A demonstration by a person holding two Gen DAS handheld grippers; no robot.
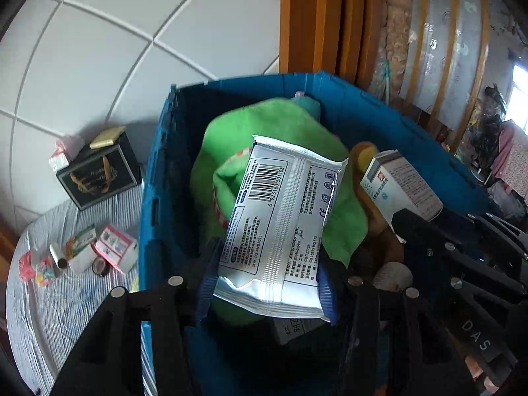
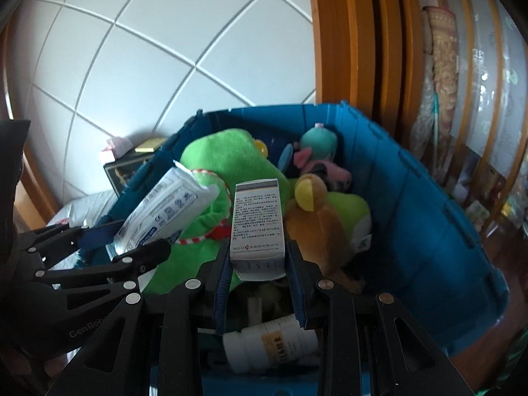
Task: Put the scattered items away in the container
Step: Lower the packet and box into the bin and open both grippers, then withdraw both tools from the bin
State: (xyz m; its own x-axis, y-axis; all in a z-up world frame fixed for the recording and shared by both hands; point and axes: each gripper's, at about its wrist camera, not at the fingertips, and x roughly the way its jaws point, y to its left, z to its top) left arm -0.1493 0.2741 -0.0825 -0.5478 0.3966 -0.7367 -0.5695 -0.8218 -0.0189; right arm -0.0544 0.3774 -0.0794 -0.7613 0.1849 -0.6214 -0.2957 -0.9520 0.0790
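A blue crate (image 1: 369,112) (image 2: 429,214) holds a green plush (image 1: 283,125) (image 2: 227,155), a brown plush (image 2: 316,221) and a white pill bottle (image 2: 274,343). My left gripper (image 1: 267,283) is shut on a white foil packet (image 1: 280,217) over the crate; the packet also shows in the right wrist view (image 2: 165,204), with the left gripper (image 2: 128,241) at its left. My right gripper (image 2: 259,274) is shut on a white medicine box (image 2: 257,227) above the crate; the box shows at the right in the left wrist view (image 1: 399,188).
Left of the crate, on a striped cloth (image 1: 49,313), lie several small boxes (image 1: 115,247), a metal tube (image 1: 58,256) and a black box (image 1: 99,175) with a yellow pad (image 1: 107,137). White tiled wall behind, wooden door frame (image 2: 349,39) at right.
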